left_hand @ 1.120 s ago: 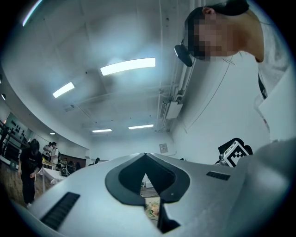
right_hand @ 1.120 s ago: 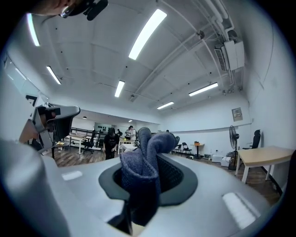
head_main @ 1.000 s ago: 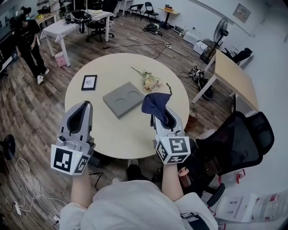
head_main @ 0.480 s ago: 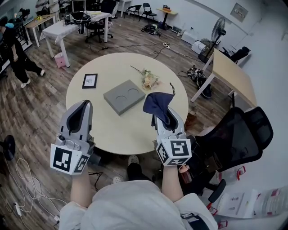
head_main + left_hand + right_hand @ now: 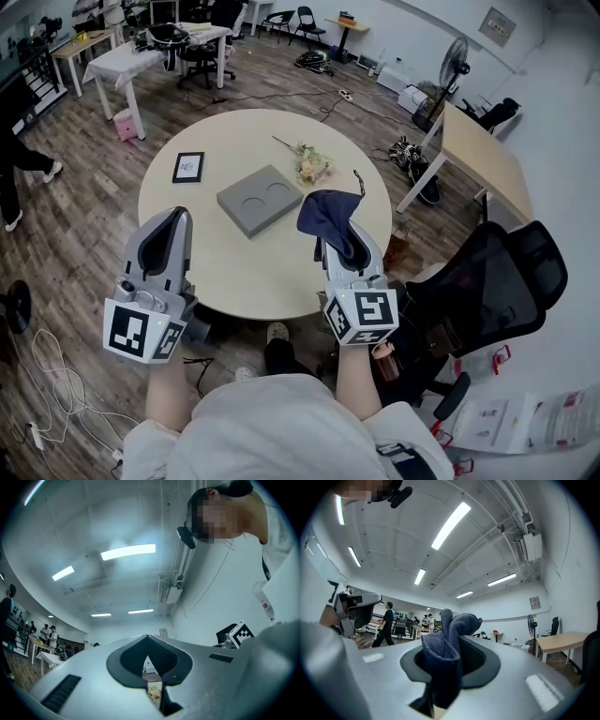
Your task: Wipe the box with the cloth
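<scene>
A flat grey box [image 5: 261,199] with two round dents lies near the middle of the round beige table [image 5: 234,272]. A dark blue cloth [image 5: 325,215] sticks up from my right gripper [image 5: 339,238], which is shut on it and hangs over the table's near right part, right of the box. The same cloth [image 5: 446,654] fills the jaws in the right gripper view. My left gripper [image 5: 170,231] hovers over the table's near left edge, shut with nothing in it; its jaws meet in the left gripper view [image 5: 151,677]. Both grippers tilt upward.
A small framed picture [image 5: 187,168] lies on the table's left. A dried flower sprig [image 5: 309,167] lies behind the box. A black office chair [image 5: 497,286] stands at the right, a wooden desk [image 5: 487,159] behind it. Cables run on the floor at the left.
A person at the far left has walked out of the head view. Both grippers and the cloth have hardly moved.
</scene>
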`<state>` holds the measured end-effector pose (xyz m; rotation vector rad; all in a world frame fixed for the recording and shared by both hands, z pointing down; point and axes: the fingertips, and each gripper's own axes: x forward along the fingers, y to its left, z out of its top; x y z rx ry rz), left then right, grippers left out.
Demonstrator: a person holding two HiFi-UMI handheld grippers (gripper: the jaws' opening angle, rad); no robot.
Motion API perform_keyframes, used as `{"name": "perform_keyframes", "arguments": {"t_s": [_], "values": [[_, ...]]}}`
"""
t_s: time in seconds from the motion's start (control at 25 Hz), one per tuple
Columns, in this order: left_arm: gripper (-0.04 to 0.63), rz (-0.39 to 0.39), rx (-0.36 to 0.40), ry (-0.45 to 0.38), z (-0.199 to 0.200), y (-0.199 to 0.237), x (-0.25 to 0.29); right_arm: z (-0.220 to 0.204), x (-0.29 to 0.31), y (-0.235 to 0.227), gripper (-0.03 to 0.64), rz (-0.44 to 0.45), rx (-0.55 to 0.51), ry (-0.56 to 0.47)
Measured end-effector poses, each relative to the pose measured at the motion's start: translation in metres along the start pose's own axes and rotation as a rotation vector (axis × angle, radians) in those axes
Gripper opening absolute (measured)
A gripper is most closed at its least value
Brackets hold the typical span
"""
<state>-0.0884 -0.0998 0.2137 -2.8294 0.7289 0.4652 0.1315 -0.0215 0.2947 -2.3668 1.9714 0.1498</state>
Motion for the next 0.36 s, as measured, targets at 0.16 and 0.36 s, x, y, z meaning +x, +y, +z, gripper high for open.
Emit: {"name": "perform_keyframes", "arguments": {"t_s": [0.16, 0.36], "values": [[0.003, -0.001, -0.003, -0.001, 0.0001, 0.0003, -0.0003, 0.0011, 0.0004, 0.0011, 0.1, 0.002, 0.002, -0.002], [0.003, 0.001, -0.007, -0.002, -0.0003, -0.0006, -0.0006, 0.0015, -0.0007, 0.0007, 0.1, 0.004, 0.001, -0.002]]}}
